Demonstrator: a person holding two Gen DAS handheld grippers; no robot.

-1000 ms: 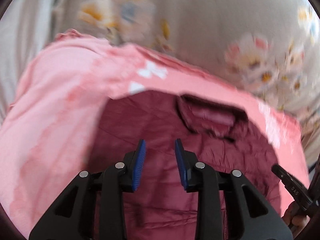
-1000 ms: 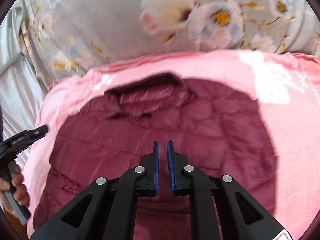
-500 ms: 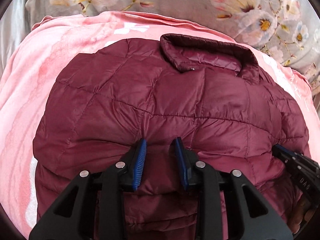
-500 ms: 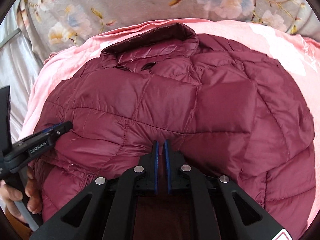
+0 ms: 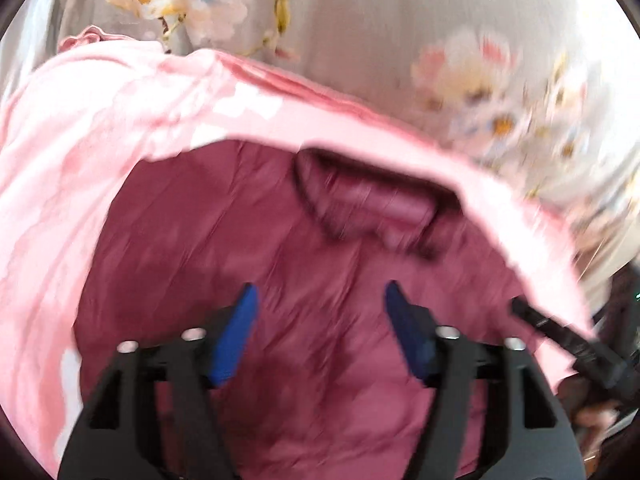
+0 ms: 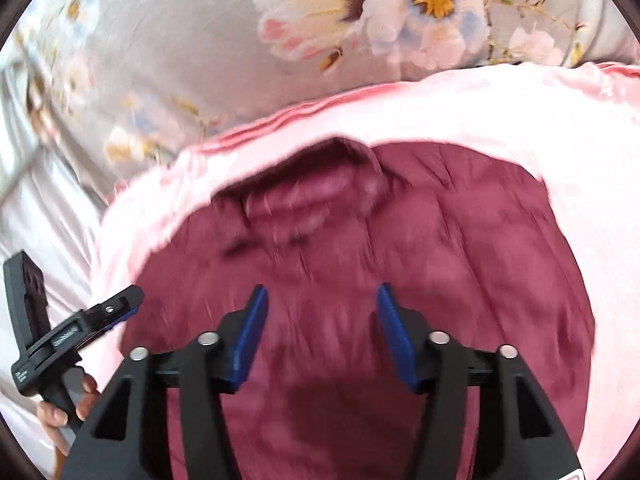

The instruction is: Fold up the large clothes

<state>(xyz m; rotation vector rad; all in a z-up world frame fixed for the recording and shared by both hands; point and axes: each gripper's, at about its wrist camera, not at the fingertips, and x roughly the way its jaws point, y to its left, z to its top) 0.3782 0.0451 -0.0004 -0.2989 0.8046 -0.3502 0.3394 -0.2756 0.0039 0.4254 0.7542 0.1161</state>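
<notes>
A maroon quilted puffer jacket (image 5: 312, 280) lies folded on a pink blanket (image 5: 80, 152), collar (image 5: 368, 208) at the far side. It also shows in the right wrist view (image 6: 420, 248). My left gripper (image 5: 320, 300) is open and empty, held above the jacket's near part. My right gripper (image 6: 320, 304) is open and empty above the jacket too. The left gripper shows at the left edge of the right wrist view (image 6: 100, 312); the right gripper shows at the right edge of the left wrist view (image 5: 560, 328). Both views are blurred by motion.
A grey bedsheet with flower print (image 6: 200, 40) lies beyond the pink blanket (image 6: 580, 120). White fabric (image 6: 40, 208) lies at the left. A hand (image 6: 60, 408) holds the left gripper's handle.
Both grippers have opened wide, the right one letting go of the jacket fold, and have pulled up and back from the jacket. The jacket stays folded on the blanket.
</notes>
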